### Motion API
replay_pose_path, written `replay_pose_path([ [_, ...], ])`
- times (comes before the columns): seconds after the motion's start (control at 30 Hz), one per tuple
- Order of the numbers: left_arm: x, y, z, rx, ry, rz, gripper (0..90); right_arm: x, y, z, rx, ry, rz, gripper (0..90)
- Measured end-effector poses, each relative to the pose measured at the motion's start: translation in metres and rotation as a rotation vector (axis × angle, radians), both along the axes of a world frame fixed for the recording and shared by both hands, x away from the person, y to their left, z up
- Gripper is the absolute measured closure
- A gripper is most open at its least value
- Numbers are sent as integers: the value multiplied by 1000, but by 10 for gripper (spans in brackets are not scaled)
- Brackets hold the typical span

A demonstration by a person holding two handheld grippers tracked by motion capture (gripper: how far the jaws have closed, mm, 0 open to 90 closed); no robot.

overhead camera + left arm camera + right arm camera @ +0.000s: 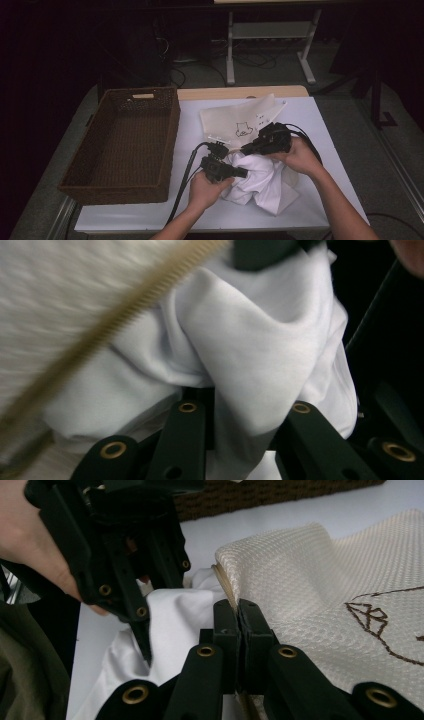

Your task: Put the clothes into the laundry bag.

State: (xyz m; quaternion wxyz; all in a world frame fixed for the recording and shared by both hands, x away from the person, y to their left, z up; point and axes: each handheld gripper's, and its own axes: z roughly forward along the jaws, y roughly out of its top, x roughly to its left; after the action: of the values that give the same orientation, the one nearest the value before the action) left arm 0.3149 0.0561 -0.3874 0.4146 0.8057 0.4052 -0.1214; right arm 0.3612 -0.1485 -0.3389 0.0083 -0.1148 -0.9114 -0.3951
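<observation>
High view: a white garment [257, 182] lies crumpled at the table's [330, 150] near edge, partly inside a cream mesh bag [240, 120]. It looks light, soft and floppy, best pinched at a fold. The left gripper [244, 173] clamps a fold; the right gripper [245, 148] pinches the bag's zipper edge. A basket [125, 145] sits left.

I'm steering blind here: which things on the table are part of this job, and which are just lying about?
In the job:
white garment
cream mesh bag
left gripper
right gripper

Lying about:
wicker basket
</observation>
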Motion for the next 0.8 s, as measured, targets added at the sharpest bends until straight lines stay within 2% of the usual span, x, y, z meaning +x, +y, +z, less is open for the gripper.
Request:
replay_pose_path([
  [0.13, -1, 1, 8, -3, -29, 9, 803, -3, -3, 6, 10, -8, 2, 874],
  [0.33, 8, 6, -1, -86, 23, 97, 806, -8, -5, 14, 25, -13, 11, 875],
  [0.43, 13, 8, -3, -119, 21, 164, 805, -12, -4, 18, 26, -27, 26, 875],
  [0.53, 15, 6, -5, -120, 7, 173, 795, -8, -6, 17, 14, -26, 3, 874],
  [0.6, 13, 6, -4, -108, -3, 152, 751, -5, -8, 14, 16, -19, -7, 873],
  [0.7, 6, 9, 0, -82, -19, 115, 599, -5, -7, 13, 4, -24, -10, 872],
  [0.8, -3, 17, 5, -60, -35, 101, 459, -3, -8, 12, 3, -27, -12, 872],
])
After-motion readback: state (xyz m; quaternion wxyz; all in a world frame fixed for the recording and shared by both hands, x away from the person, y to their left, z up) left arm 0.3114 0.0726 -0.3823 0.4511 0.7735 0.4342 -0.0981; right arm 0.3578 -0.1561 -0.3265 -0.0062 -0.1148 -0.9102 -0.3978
